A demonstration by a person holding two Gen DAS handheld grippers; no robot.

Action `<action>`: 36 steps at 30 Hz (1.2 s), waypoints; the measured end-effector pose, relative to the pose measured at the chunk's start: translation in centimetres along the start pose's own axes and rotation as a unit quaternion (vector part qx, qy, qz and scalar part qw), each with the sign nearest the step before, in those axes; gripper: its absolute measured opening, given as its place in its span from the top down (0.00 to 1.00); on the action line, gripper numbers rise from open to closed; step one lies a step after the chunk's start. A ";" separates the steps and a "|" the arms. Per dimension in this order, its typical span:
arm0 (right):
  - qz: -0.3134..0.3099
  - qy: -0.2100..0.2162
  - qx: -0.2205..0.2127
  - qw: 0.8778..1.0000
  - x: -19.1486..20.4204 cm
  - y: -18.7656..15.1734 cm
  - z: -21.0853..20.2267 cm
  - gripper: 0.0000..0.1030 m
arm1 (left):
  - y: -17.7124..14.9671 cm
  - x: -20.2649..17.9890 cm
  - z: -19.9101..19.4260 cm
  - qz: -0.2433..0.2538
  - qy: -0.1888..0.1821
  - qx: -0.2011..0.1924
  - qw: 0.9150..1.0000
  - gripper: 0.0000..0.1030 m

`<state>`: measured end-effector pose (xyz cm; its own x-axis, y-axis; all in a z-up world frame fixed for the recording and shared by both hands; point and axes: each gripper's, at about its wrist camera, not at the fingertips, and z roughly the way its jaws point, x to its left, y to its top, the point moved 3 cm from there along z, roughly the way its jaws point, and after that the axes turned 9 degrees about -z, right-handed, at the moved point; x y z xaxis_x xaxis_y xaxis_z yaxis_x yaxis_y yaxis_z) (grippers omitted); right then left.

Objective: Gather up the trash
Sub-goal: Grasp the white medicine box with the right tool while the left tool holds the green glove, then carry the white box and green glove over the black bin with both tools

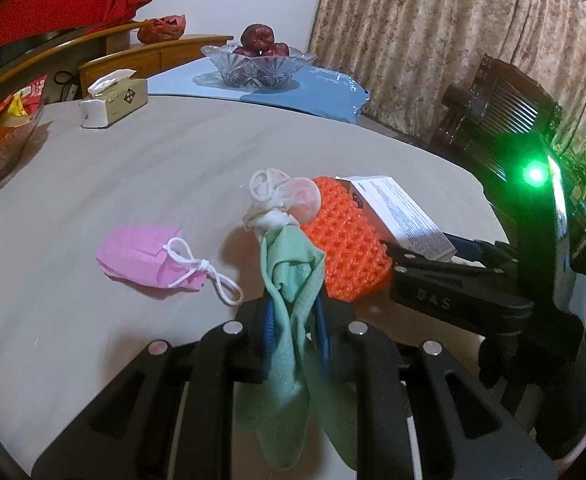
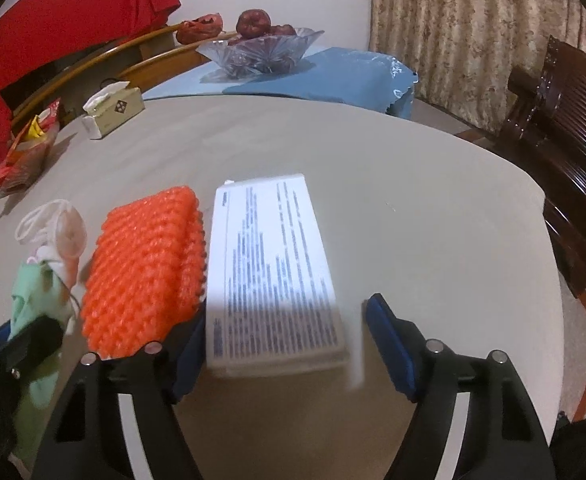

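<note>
Grey tabletop (image 2: 393, 152), white carton (image 2: 271, 276) lengthwise between parted right hand-held gripper (image 2: 281, 340) fingers

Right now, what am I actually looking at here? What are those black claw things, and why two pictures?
They are two hand-held grippers, each carrying a camera that looks along its fingers, so there is one picture per hand. The left gripper is shut on a green cloth. The right gripper is open around a white printed box, which lies beside an orange mesh pad. Also on the grey table lie a pink face mask, a tissue box and a glass bowl of fruit.
</note>
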<state>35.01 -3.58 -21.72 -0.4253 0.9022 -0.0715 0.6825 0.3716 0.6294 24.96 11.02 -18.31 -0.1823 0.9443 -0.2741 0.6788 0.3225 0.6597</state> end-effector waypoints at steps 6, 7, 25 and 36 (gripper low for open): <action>0.001 0.004 0.000 1.000 -0.3 0.8 0.6 0.45 | 0.4 -0.6 0.2 0.003 -0.001 0.000 1.000 0.84; 0.002 0.007 0.000 1.000 -0.4 0.8 0.4 0.45 | 0.4 -0.6 0.1 0.004 -0.001 -0.001 1.000 0.84; 0.057 -0.025 -0.062 0.996 -3.9 -4.2 -12.2 0.45 | -0.5 -6.1 -5.0 0.055 -0.036 -0.025 0.997 0.84; 0.071 -0.049 -0.094 0.992 -5.0 -8.8 -21.4 0.45 | -3.0 -10.7 -10.6 0.082 -0.078 -0.026 0.993 0.83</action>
<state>18.41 -16.09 -10.30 -0.2664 0.9630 -0.0418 0.6051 0.2008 0.7704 17.36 0.65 -9.96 0.0421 0.9642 -0.2617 0.6516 0.1721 0.7388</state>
